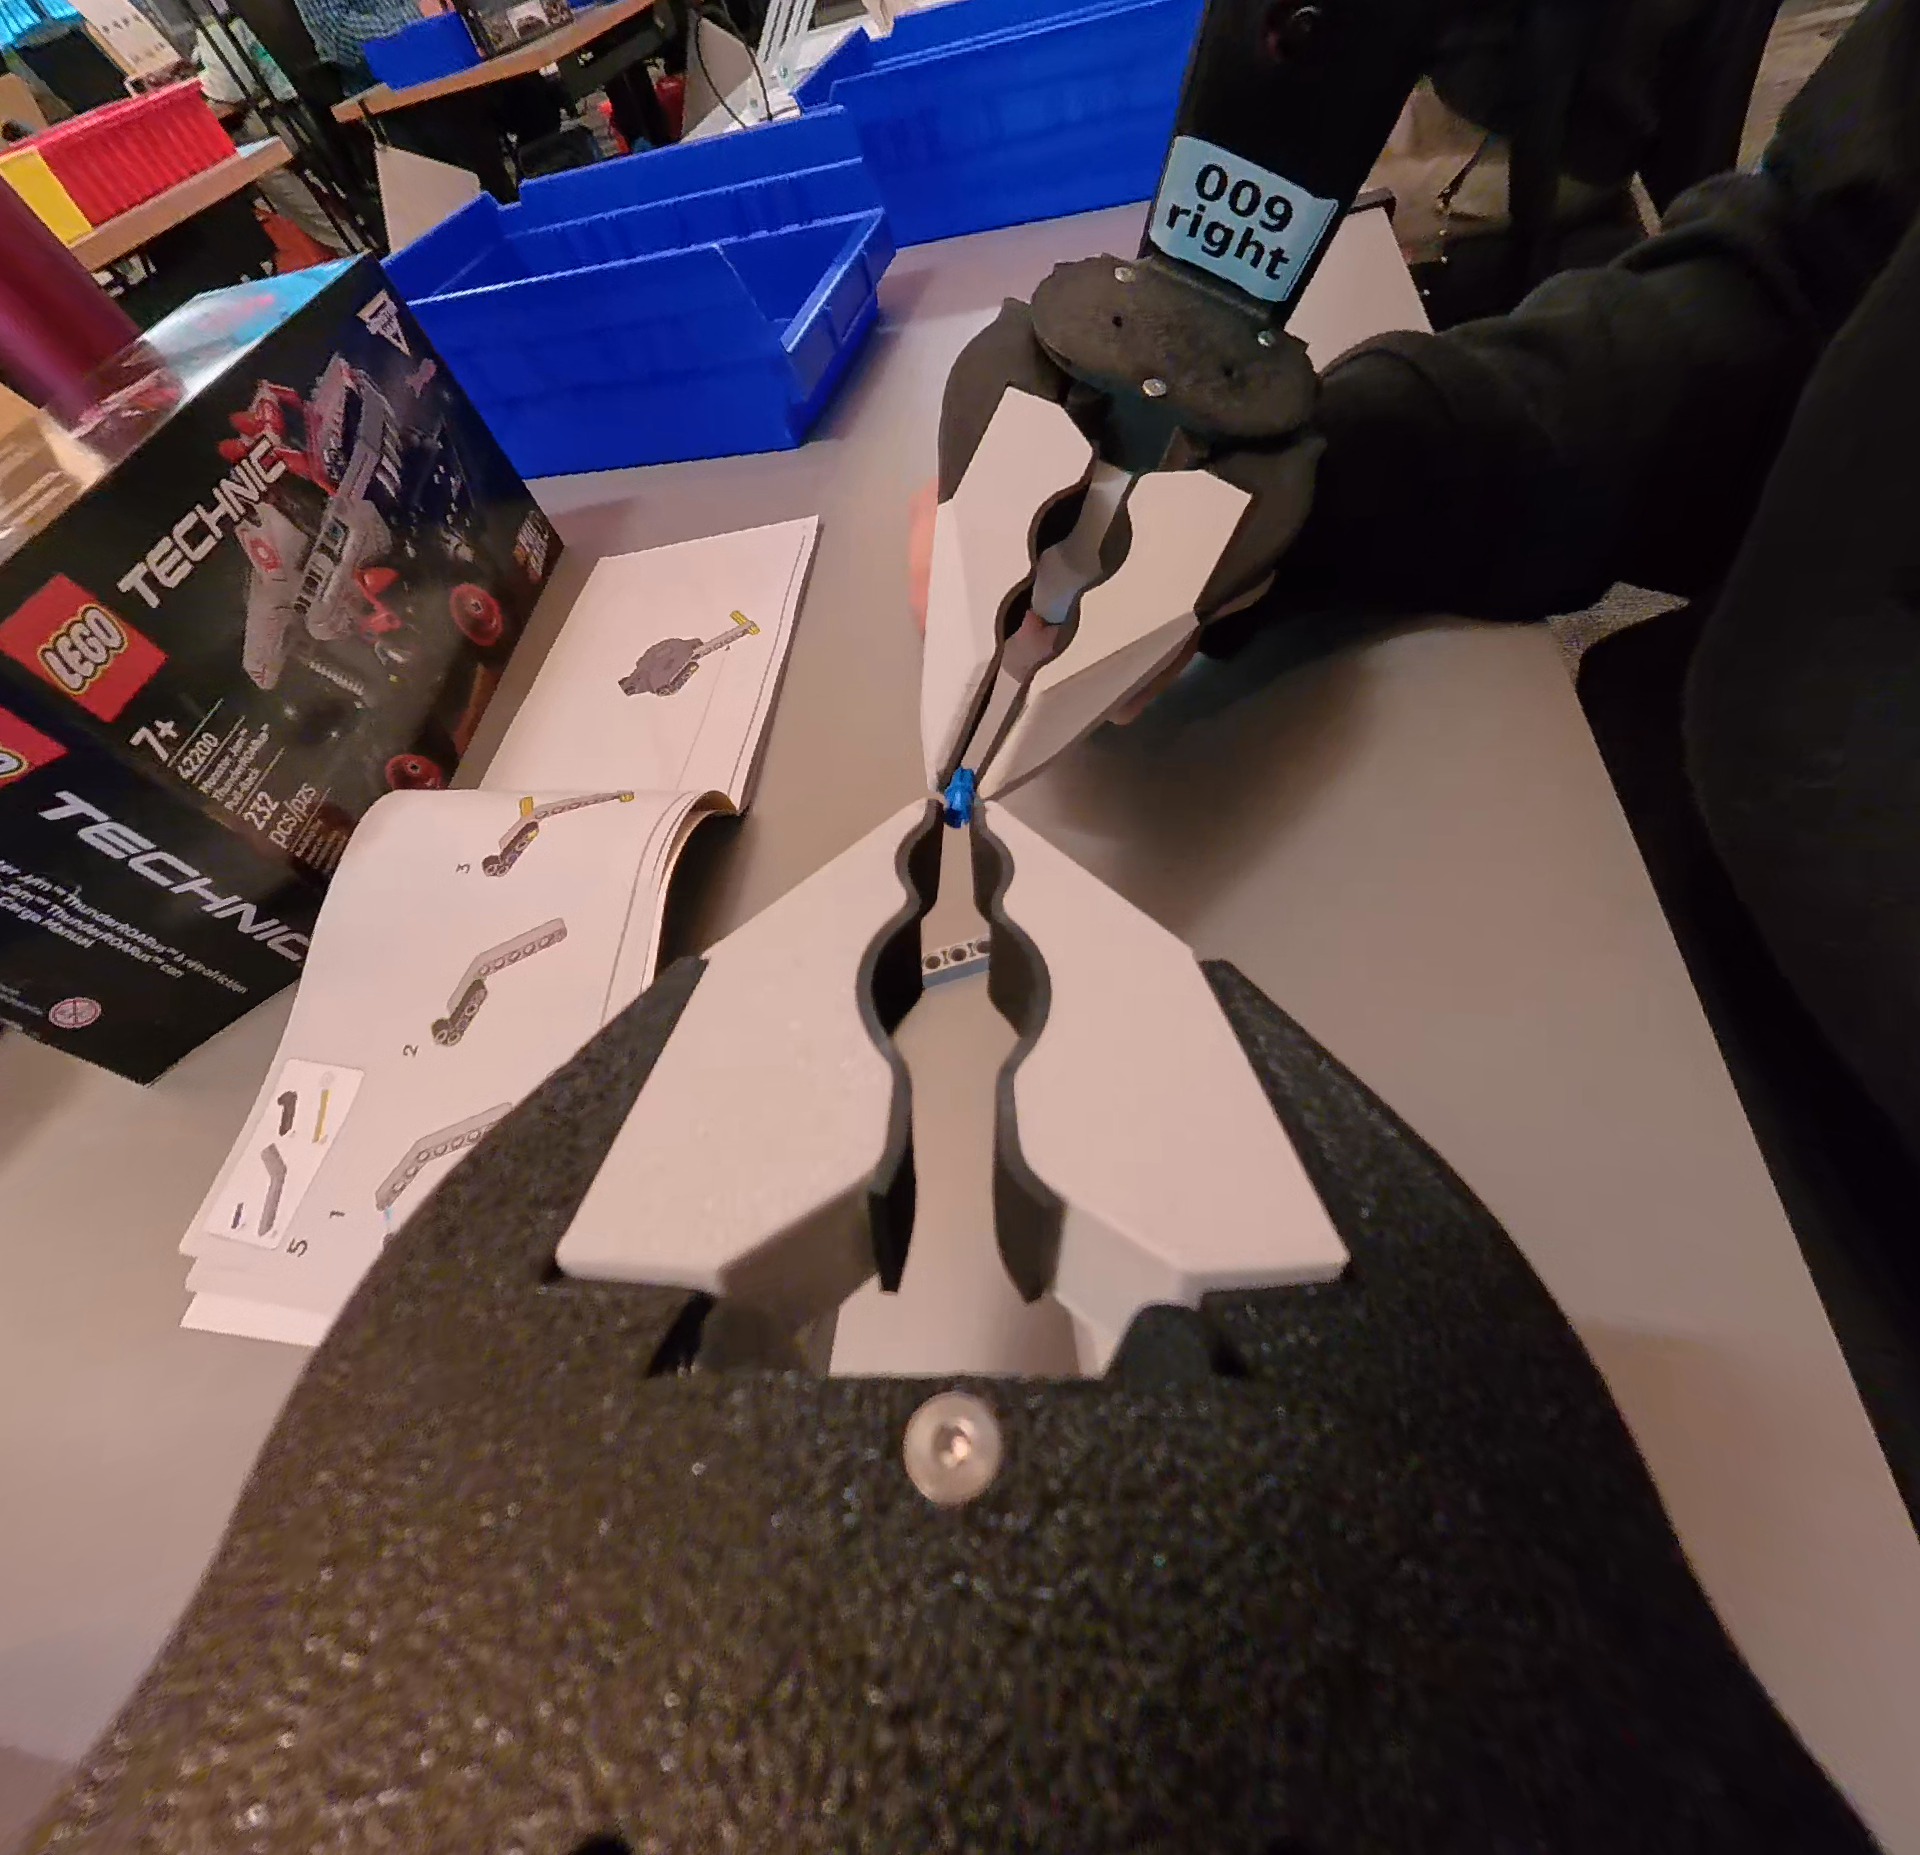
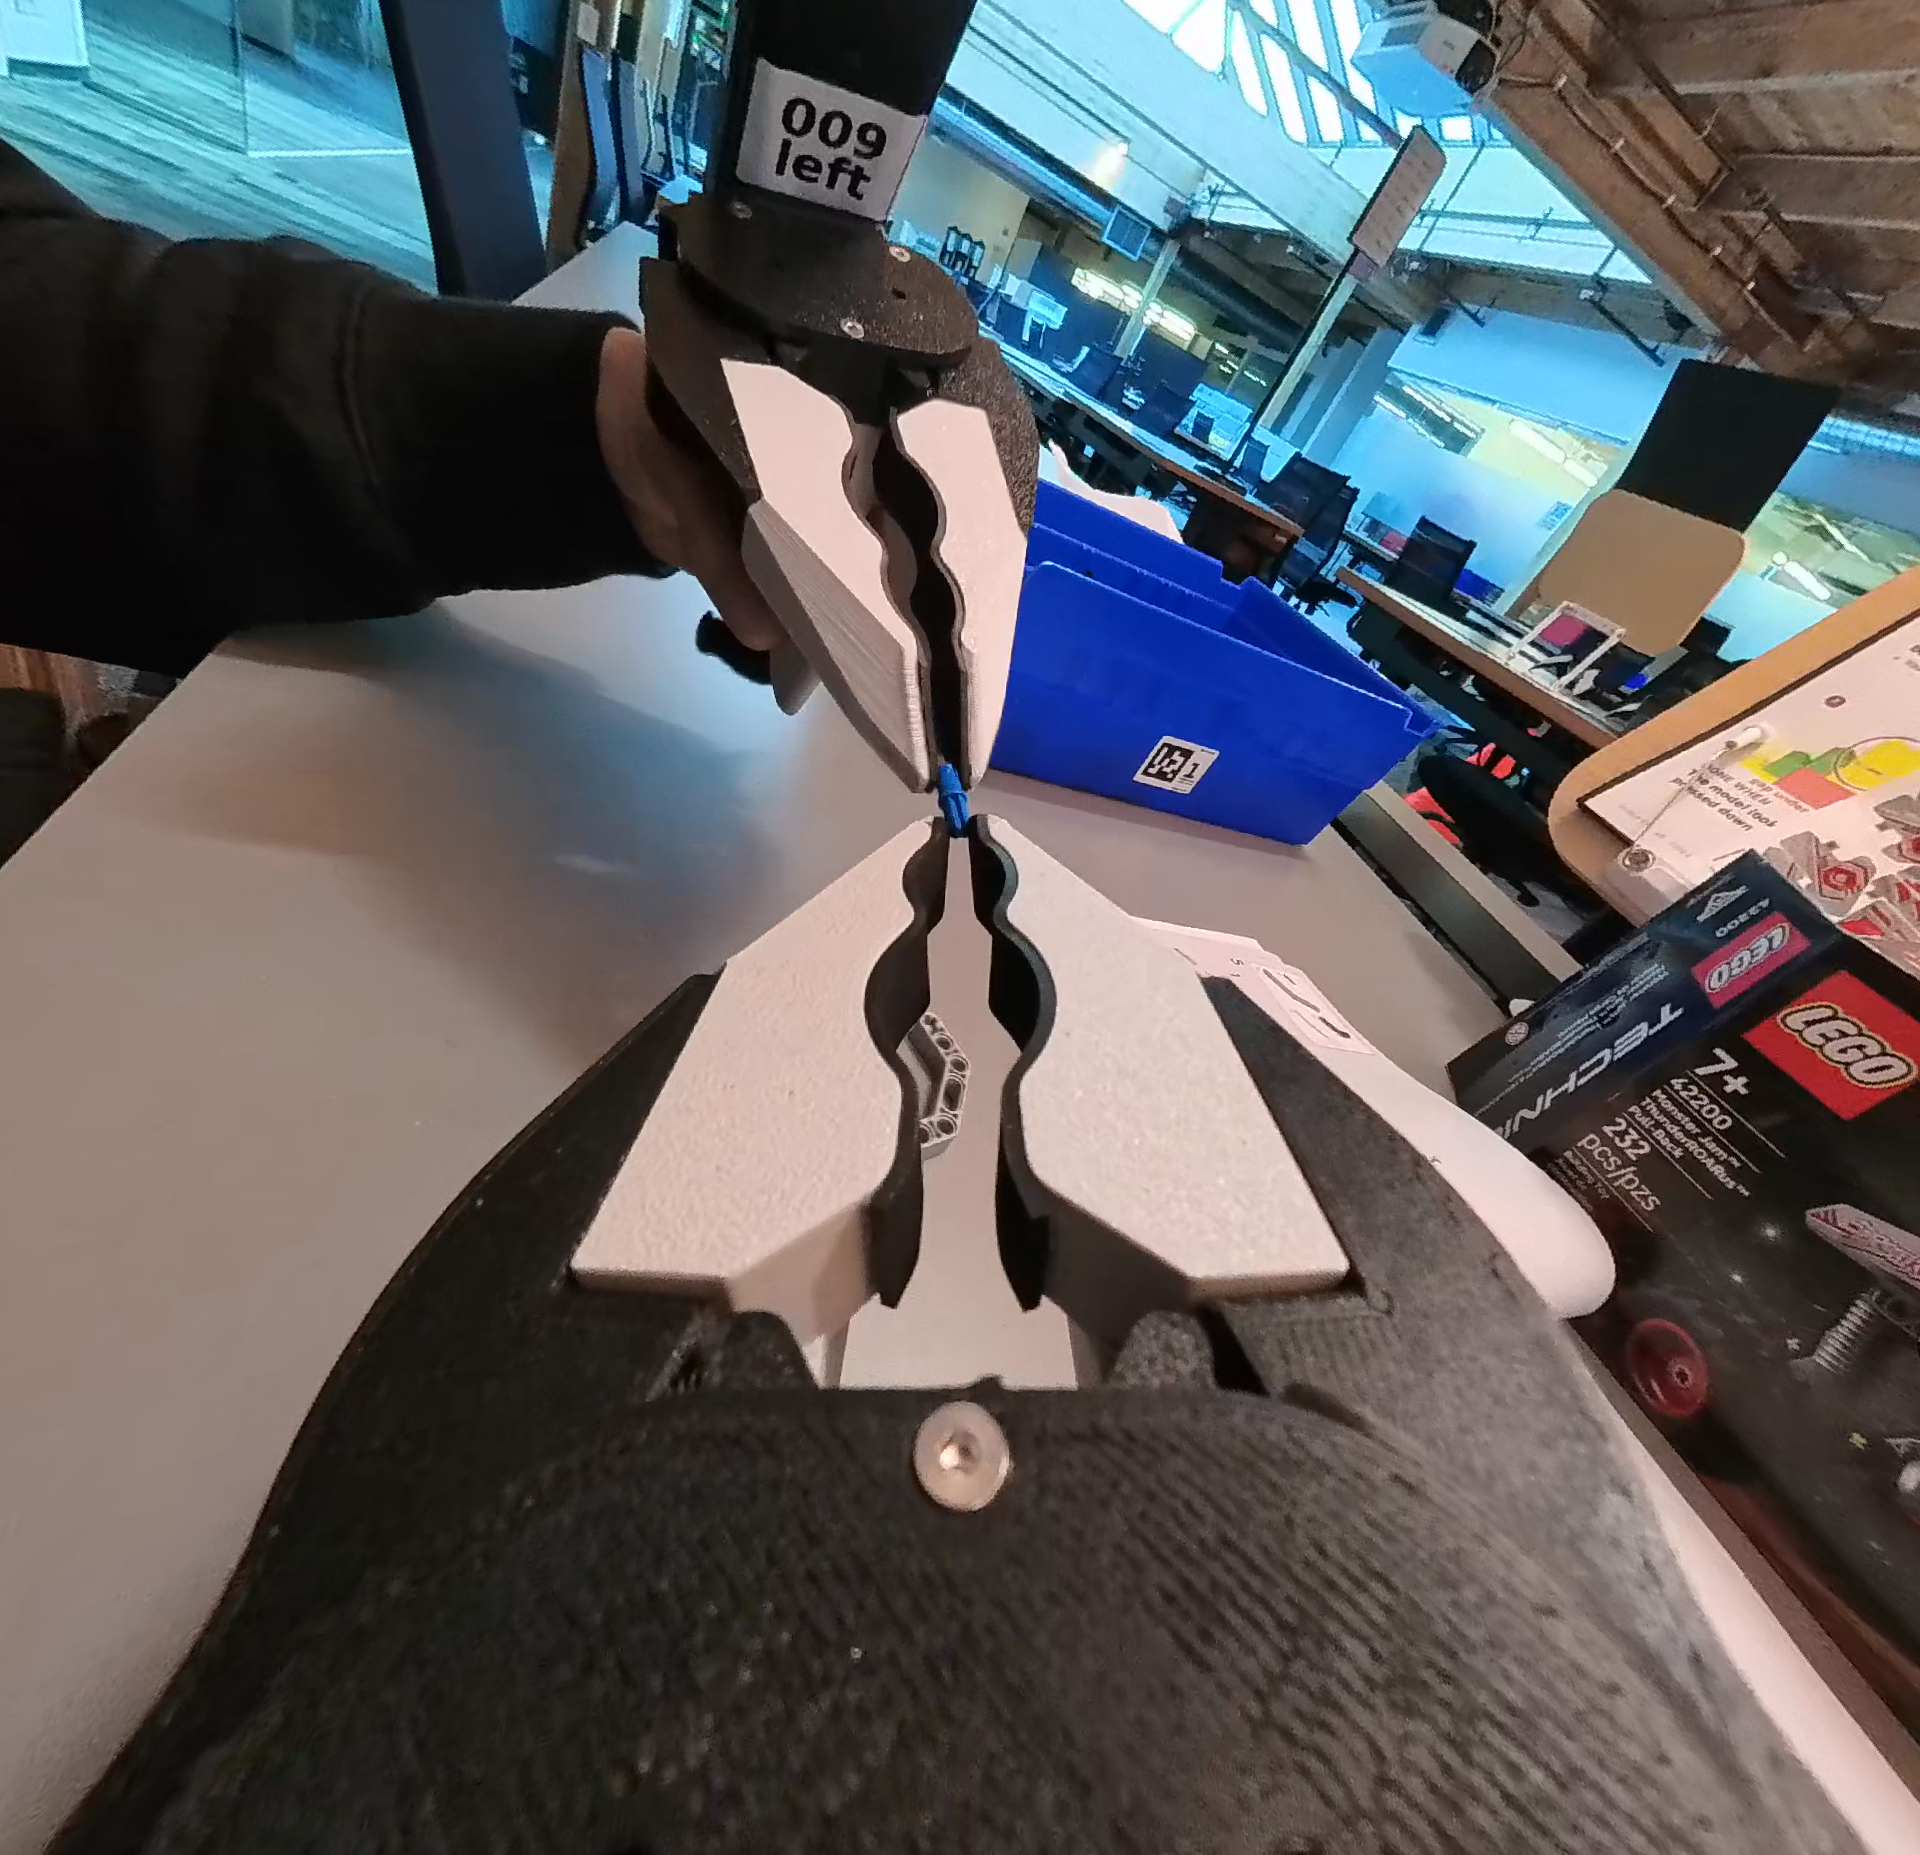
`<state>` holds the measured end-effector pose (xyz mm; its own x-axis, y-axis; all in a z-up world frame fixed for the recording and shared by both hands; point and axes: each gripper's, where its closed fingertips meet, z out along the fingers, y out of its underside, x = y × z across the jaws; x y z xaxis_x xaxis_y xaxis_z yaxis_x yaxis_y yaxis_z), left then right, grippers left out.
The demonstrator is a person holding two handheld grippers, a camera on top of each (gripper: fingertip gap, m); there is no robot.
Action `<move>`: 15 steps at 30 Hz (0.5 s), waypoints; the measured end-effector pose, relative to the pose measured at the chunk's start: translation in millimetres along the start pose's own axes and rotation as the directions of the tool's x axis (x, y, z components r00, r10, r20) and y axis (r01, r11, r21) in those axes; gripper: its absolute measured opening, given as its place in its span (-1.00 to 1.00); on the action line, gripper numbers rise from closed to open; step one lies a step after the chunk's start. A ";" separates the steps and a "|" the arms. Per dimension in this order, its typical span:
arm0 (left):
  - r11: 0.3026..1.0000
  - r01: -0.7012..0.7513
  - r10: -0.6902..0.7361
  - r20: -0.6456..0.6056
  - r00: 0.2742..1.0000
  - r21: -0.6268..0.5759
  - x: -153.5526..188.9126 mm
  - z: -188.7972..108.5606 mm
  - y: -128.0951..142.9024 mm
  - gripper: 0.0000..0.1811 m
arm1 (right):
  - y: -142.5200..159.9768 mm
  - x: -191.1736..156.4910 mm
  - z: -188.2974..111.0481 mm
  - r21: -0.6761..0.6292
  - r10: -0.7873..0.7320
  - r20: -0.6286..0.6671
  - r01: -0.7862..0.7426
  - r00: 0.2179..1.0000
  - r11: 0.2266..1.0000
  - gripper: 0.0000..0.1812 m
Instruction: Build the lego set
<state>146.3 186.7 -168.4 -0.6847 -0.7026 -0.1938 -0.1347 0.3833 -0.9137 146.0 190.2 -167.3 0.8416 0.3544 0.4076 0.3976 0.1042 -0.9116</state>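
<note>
Two hand-held grippers meeting tip to tip above a grey table (image 1: 1351, 974), left gripper (image 1: 948, 818) and right gripper (image 2: 961, 829), each with jaws pressed on one end of a small blue pin (image 1: 958, 795), likely a handover or regrip. Grey holed beam (image 2: 940, 1078) lying flat on the table beneath, probably awaiting the pin. Open instruction booklet (image 1: 499, 932) and set box (image 1: 260, 610) at 9 o'clock, kept in easy view; blue bins (image 1: 644, 330) at 11 o'clock.
</note>
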 end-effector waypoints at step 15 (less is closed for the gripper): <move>1.000 0.015 -0.014 0.020 1.000 -0.027 -3.7 1.7 1.3 -0.98 | 5.0 1.1 2.0 -0.032 -0.050 -0.029 0.049 0.998 0.998 -0.98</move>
<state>149.9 188.8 -169.5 -0.6679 -0.7201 -0.1882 -0.1642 0.3891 -0.9064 148.2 192.9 -171.5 0.8310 0.3221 0.4536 0.4497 0.0912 -0.8885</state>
